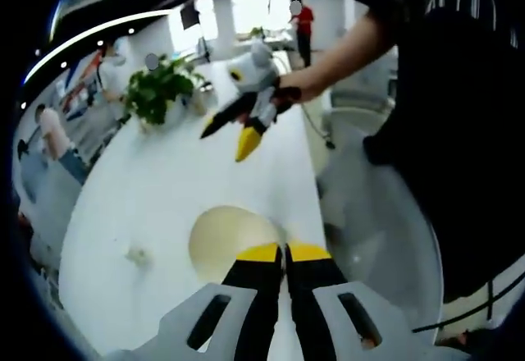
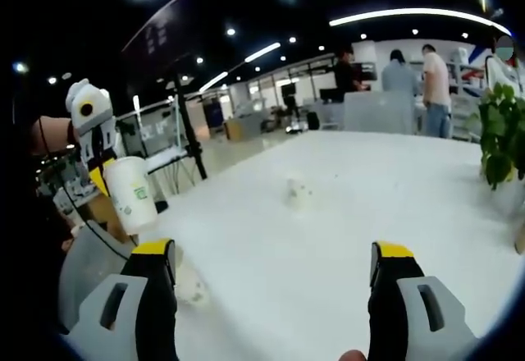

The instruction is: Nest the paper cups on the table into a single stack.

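Observation:
My left gripper [image 1: 285, 252] is shut on the rim of a cream paper cup [image 1: 223, 240], whose round end faces the camera. In the right gripper view that left gripper [image 2: 100, 179] holds the same cup [image 2: 131, 194] upright in the air at the left, off the table's edge. My right gripper [image 2: 274, 250] is open with nothing between its wide-apart jaws, above the white table [image 2: 344, 238]. A small white cup [image 2: 296, 190] sits mid-table and another [image 2: 194, 288] lies near my left jaw. In the left gripper view the right gripper [image 1: 228, 137] hangs open over the table [image 1: 164, 189], and a small cup [image 1: 137, 254] rests at the left.
A potted green plant [image 1: 158, 88] stands at the table's far end, also seen as the plant [image 2: 500, 135] at the right edge. A person's arm [image 1: 344, 53] and dark clothing are on the right. Grey chairs [image 1: 369, 213] stand beside the table. People stand in the background.

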The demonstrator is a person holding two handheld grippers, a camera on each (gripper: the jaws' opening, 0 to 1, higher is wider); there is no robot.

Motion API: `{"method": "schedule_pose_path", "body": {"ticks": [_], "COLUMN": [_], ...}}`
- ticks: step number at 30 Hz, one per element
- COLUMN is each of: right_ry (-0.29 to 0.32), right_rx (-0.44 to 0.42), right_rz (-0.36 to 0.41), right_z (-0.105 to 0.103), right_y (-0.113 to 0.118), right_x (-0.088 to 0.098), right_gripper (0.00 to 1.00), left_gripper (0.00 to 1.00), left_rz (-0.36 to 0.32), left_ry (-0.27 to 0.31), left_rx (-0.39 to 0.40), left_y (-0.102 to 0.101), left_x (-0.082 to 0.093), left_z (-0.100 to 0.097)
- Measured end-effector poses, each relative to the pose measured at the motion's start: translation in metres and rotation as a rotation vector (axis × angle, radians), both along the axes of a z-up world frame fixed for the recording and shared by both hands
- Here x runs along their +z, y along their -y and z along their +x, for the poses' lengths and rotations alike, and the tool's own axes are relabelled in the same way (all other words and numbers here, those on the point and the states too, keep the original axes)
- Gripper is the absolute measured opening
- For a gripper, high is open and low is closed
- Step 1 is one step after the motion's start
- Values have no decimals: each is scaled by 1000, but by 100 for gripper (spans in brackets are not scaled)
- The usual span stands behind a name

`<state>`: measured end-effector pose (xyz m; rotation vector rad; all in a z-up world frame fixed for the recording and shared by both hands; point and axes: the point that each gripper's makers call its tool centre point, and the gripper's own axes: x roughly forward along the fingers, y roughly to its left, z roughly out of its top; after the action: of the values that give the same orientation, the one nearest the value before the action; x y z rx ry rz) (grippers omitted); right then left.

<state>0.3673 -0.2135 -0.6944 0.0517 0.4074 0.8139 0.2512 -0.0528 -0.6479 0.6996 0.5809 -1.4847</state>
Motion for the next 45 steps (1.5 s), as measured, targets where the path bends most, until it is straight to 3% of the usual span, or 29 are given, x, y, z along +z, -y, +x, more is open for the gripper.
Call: {"method": "schedule_pose_path", "body": {"ticks": [9,13,16,19,23,24,45], "right_ry": [1,-6,-8,-13,-13,-11,-25], "right_rx": [-10,-16,-21,-26,-35,-38,-44], "right_rz": [12,21,30,39,49,54,64], "right_z": [-2,-4,-4,-4,-3,-2,-6], "right_y": [3,3,5,5,5,5,7], "right_x": [-1,-4,-6,-8,-6,-6,-9], "right_gripper": [97,97,97,97,97,97,96], "left_gripper": [0,0,0,0,0,0,0], "left_rz": [101,156,229,271,281,280,307], "left_ry": [23,82,160,197,312,318,296], "left_rx": [-79,-148,-251,-310,-475,-490,-467], "left_y": [3,4,1,-1,2,2,0], "left_x": [-9,-15,-23,-29,-31,-31,-41], "left_z": [-2,0,2,1,-1,-2,0]}}
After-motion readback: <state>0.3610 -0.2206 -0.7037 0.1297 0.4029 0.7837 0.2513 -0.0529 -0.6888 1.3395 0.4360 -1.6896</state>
